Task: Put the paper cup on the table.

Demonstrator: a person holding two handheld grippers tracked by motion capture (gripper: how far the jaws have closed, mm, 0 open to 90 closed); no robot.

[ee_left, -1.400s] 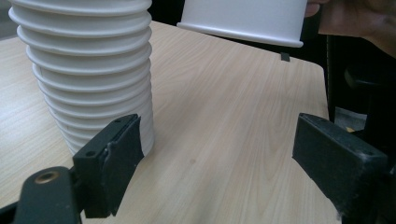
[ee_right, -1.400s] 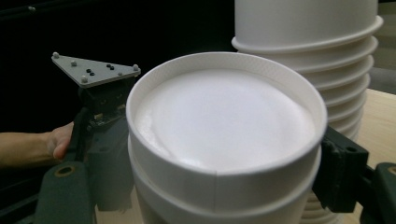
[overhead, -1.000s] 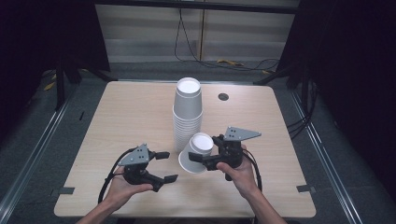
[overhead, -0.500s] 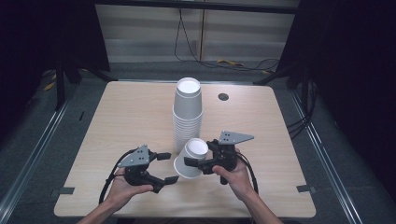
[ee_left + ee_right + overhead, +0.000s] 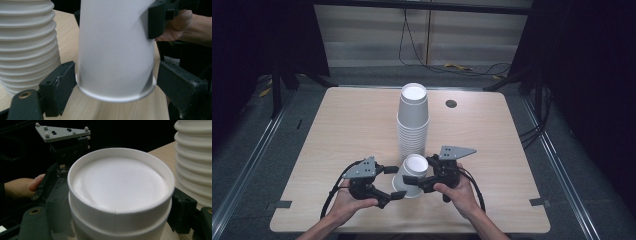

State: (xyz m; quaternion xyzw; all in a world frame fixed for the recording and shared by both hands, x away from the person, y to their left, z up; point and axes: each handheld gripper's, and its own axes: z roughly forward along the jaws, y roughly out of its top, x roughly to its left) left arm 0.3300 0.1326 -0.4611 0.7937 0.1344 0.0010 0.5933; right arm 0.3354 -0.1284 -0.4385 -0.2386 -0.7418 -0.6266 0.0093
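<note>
A tall stack of upturned white paper cups [image 5: 413, 120] stands mid-table; its ribbed rims show in the left gripper view [image 5: 27, 47] and the right gripper view [image 5: 195, 162]. In front of it a single upturned white cup [image 5: 411, 175] [image 5: 115, 47] [image 5: 120, 182] is tilted, rim just above the table. My right gripper [image 5: 418, 177] [image 5: 120, 217] is shut on its upper part, near the base. My left gripper [image 5: 393, 183] [image 5: 117, 86] is open, a jaw on each side of the cup's lower rim and very close to it. A ridge under the base hints at a second nested cup.
A dark round hole [image 5: 451, 103] lies in the wooden table [image 5: 337, 130] behind and to the right of the stack. Tape marks [image 5: 282, 204] sit near the front corners. Dark floor, rails and cables surround the table.
My right gripper has carried the cup left and toward the front, tilting it, so its rim now sits between the left gripper's jaws. The left hand has barely moved.
</note>
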